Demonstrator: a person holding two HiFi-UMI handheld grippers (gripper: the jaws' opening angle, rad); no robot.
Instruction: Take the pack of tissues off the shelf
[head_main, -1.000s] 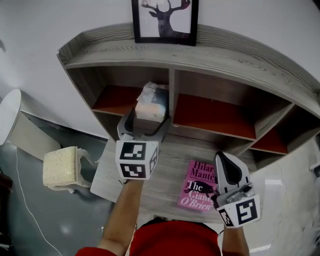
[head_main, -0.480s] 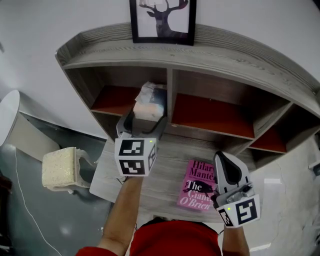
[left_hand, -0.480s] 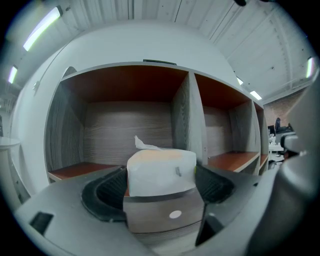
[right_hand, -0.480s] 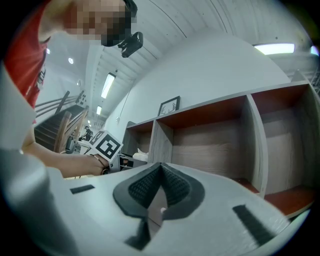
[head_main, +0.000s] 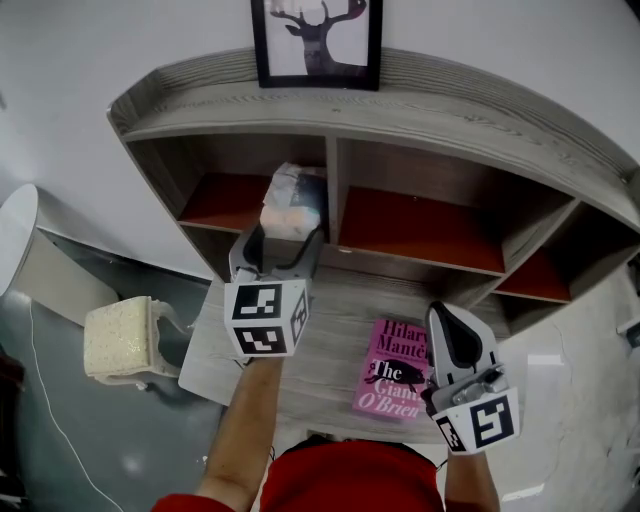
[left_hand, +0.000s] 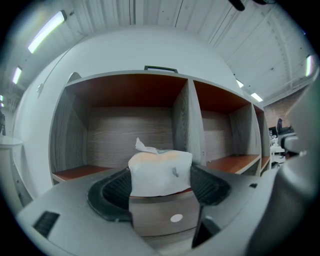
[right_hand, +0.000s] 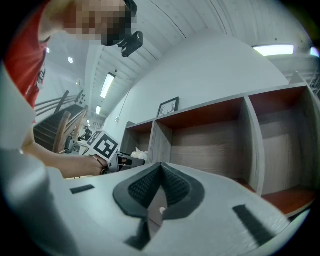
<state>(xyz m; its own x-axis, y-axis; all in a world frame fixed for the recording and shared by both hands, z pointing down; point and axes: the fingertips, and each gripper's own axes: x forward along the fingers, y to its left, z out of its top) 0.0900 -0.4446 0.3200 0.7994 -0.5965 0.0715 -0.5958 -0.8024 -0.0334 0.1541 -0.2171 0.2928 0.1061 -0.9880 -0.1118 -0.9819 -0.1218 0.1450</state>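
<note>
Nearest you, your right hand-held gripper (head_main: 444, 314) hangs over the desk's (head_main: 330, 335) near right part, where it was a second ago. Its jaws are pressed together with nothing between them, as the right gripper view (right_hand: 160, 185) shows. Just to its left the pink book (head_main: 393, 372) lies flat on the desk, unmoved.

Farther on, your left hand-held gripper (head_main: 282, 241) has pushed a little deeper toward the shelf (head_main: 420, 120) than a second ago, reaching in over its front edge. Then its jaws stood at their widest; now they are closing. In the left gripper view (left_hand: 161, 186) the pack of tissues (left_hand: 160, 172) fills the gap between them, its sides meeting both ribbed pads (left_hand: 112, 189).

The pack of tissues (head_main: 293, 200) has not shifted. It stands on the red floor of the shelf's left compartment, at that compartment's right side just beside the upright divider (head_main: 332, 190), with a tissue sticking up from its top.

At the very back, a framed deer picture (head_main: 317, 40) stands on the shelf's top board, against the wall.
</note>
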